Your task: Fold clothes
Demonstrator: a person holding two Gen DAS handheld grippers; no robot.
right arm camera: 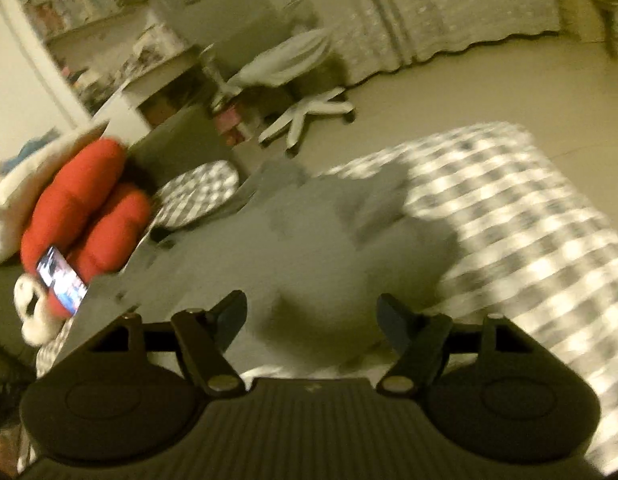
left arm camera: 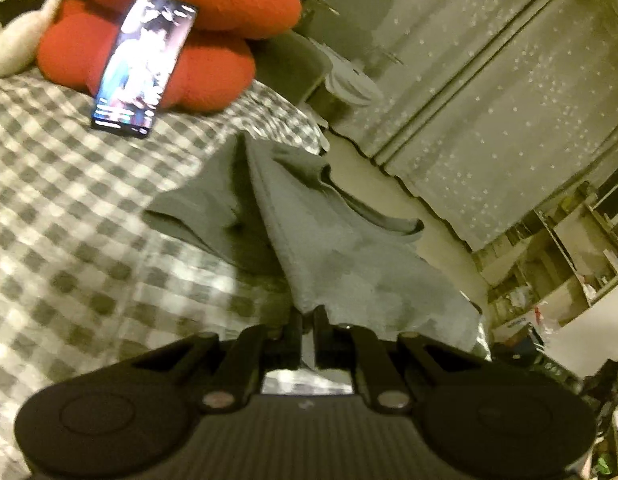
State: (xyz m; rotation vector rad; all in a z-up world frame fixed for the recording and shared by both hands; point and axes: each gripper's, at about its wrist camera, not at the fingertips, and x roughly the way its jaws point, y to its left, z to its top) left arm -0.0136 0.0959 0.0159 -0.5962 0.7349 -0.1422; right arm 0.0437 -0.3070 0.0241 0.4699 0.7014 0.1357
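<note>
A grey garment [left arm camera: 341, 248] hangs in loose folds over the checked bedspread [left arm camera: 69, 216]. My left gripper [left arm camera: 308, 320] is shut on its near edge, and the cloth rises from the pinched fingertips toward the bed's edge. In the right wrist view the same grey garment [right arm camera: 329, 248] lies spread and blurred on the checked bedspread [right arm camera: 529, 240]. My right gripper [right arm camera: 311, 316] stands open above the cloth, with nothing pressed between its fingers.
A lit phone [left arm camera: 143, 66] leans on a red plush cushion [left arm camera: 181, 28] at the head of the bed. A white plush toy [left arm camera: 17, 32] sits beside it. Beyond the bed are the floor, a swivel chair [right arm camera: 293, 80], shelves [left arm camera: 569, 256] and a curtain [left arm camera: 489, 72].
</note>
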